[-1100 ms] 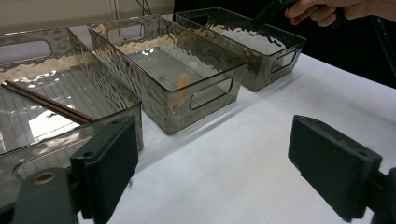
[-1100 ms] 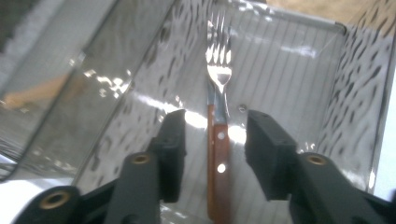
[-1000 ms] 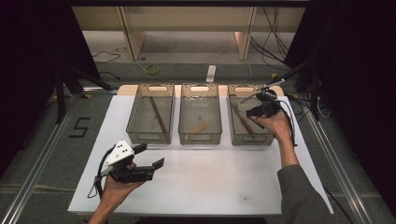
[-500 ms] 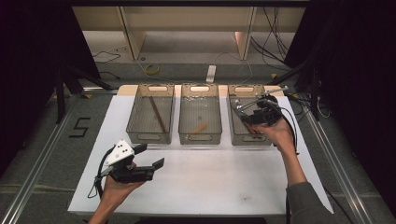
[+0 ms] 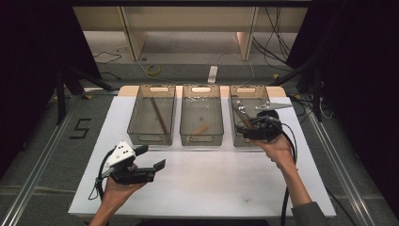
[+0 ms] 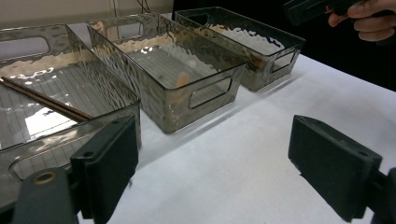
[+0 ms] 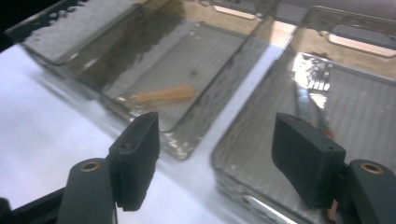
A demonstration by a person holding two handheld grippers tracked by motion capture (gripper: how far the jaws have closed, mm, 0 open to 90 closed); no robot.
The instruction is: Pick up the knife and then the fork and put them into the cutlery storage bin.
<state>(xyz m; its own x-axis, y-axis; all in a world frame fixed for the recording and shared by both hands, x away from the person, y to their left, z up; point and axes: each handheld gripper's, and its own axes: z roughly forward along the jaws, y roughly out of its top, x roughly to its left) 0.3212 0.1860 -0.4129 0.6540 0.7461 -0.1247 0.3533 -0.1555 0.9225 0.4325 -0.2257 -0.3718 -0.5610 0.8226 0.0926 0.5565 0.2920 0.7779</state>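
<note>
Item 1: left gripper (image 5: 149, 158), black two-jaw tool with a white plate on top, held in the person's left hand (image 5: 115, 188) over the near left part of the white table top (image 5: 211, 188); jaws spread wide with nothing between them, as the left gripper view also shows (image 6: 212, 163)

Item 2: right gripper (image 5: 244, 128), black two-jaw tool with a grey three-cornered plate, held in the person's right hand (image 5: 277, 148) above the near end of the right bin; jaws spread apart and empty in the right gripper view (image 7: 215, 161)

Item 3: right clear smoked-plastic rectangular bin (image 5: 235, 141), far right of the row; it holds a silver metal fork (image 7: 310, 100) lying along the bin floor, tines toward the far end, just beyond the right gripper's jaws and not touched by them

Item 4: middle clear smoked-plastic rectangular bin (image 5: 201, 140), just beside the right bin; a short pale wooden stick (image 5: 201, 128) lies on its floor toward the near end, seen also in the right gripper view (image 7: 166, 94)

Item 5: left clear smoked-plastic rectangular bin (image 5: 150, 140); long dark brown chopsticks (image 5: 159, 115) lie slantwise along its floor

Item 6: all three bins stand side by side on the far half of the table top, handle cut-outs at near and far ends
</note>
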